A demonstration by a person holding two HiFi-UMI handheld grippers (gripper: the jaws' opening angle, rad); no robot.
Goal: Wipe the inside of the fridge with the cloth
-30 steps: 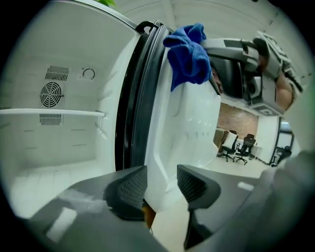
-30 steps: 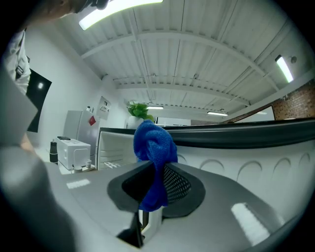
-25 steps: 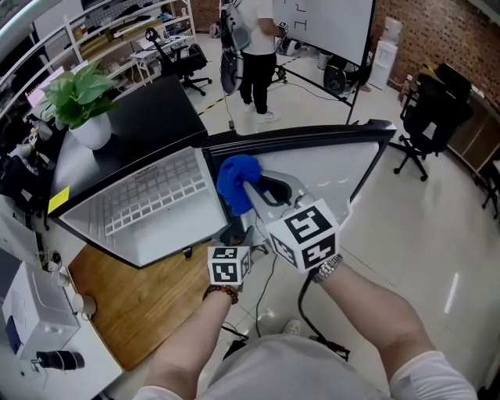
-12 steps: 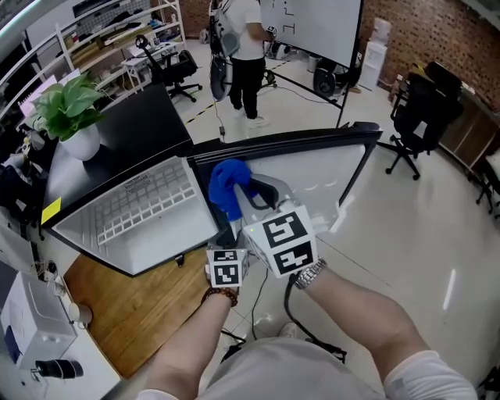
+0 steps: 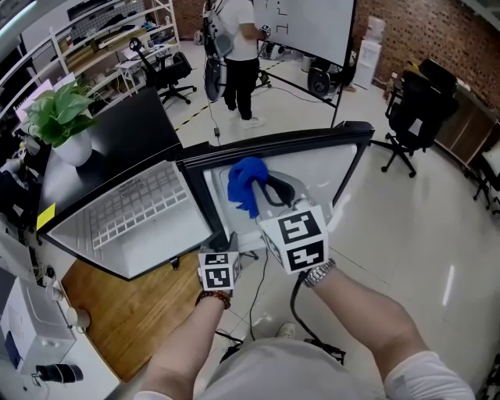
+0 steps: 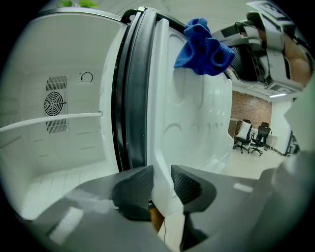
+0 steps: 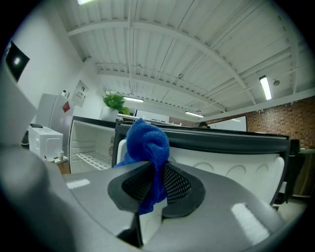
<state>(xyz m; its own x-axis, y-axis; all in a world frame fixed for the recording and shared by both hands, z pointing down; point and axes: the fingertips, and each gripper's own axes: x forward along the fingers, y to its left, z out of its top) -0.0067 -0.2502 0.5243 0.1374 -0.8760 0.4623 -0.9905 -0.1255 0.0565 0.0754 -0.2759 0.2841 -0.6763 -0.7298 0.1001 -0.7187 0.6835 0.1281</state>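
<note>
At the open fridge [image 5: 117,137], door [image 5: 328,168] swung out to the right. Left gripper [image 6: 162,181]: jaws have just been closing, and the door's white inner rim sits between the pads, both pressing on it. Right gripper [image 7: 156,183]: clamped on the blue cloth [image 7: 146,140], which is bunched above the jaws. The cloth is up by the door's top edge on the liner side, outside the compartment; can't confirm contact with the liner. Inside are a wire shelf [image 5: 141,205] and a round fan grille [image 6: 54,103] on the back wall. Labels: yellow sticker [image 5: 45,216] on the fridge's top edge and whiteboard [image 5: 308,23] marks, neither legible. Plant [image 5: 58,109] on top. Person [image 5: 238,47] stands behind.
</note>
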